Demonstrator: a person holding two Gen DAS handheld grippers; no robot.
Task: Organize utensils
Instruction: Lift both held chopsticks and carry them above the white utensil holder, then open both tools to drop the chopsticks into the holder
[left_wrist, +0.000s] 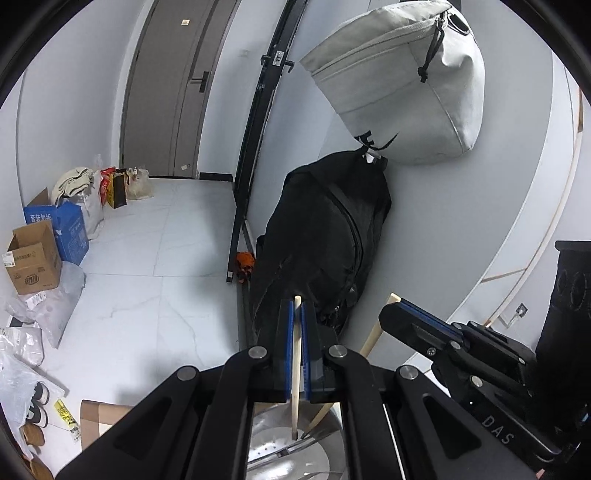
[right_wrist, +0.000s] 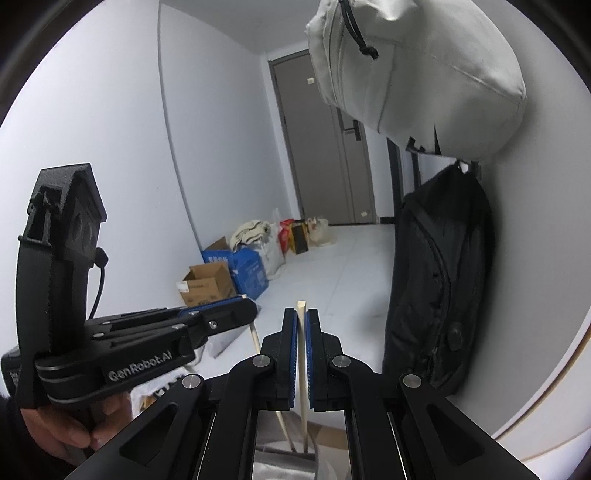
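White tiled floor (left_wrist: 147, 229) fills the left of both views, with a grey door (left_wrist: 166, 85) behind, a black bag (left_wrist: 325, 236) under a pale one (left_wrist: 399, 85) at right, and boxes (left_wrist: 35, 258) at far left. Each gripper, left (left_wrist: 297, 306) and right (right_wrist: 301, 314), clamps one wooden chopstick (left_wrist: 295, 369) (right_wrist: 303, 369); their lower ends reach a metal container (left_wrist: 280, 454), largely hidden at the bottom edge.

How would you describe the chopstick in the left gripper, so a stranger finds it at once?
Below the black bag on the wall, the left gripper is shut on a pale wooden chopstick. Unlike the slanted one beside it, it runs straight down into a metal holder.
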